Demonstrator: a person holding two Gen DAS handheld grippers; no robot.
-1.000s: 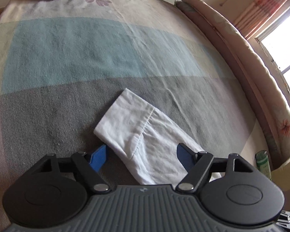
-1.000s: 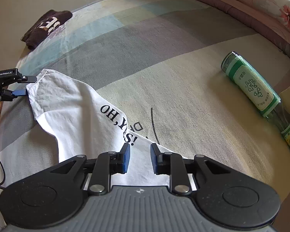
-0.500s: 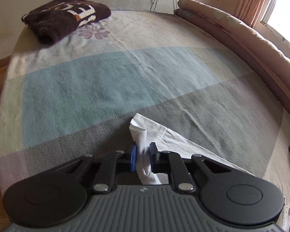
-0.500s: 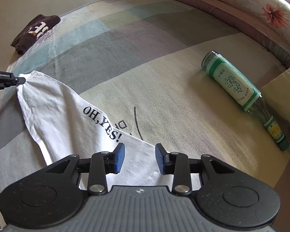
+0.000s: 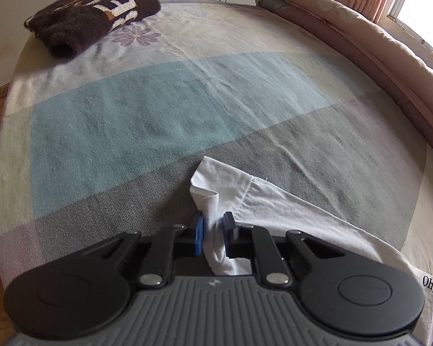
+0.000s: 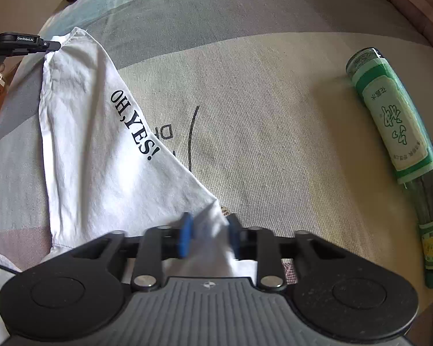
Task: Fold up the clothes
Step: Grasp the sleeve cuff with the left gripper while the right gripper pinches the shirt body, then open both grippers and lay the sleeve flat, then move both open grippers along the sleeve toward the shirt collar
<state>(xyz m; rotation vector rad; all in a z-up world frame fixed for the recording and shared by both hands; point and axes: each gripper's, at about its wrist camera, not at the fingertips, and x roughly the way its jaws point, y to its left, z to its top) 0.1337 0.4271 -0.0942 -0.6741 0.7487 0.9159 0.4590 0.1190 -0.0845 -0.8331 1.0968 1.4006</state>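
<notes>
A white T-shirt lies on the striped bedspread, printed with "OH, YES!", and both grippers have hold of it. The left gripper is clenched on a bunched fold near the sleeve end, the cuff poking out past its blue pads. The right gripper is clamped on another corner of the same cloth; that view is a little blurred, but fabric clearly fills the gap between its pads.

Between the 2 grips the shirt runs as 1 long band, its long axis stretching from the left gripper at the far upper left of the right-hand view down to the right gripper. So each hand sits at one end, and neither is nearer the middle. The printed edge lies along the right side of that band, already turned over on the cloth beneath.

Whichever way the cloth goes, I judge the 2 ends need to travel together, or the band will twist.

A green bottle lies well apart to the right, and a dark folded garment sits at the far corner.
</notes>
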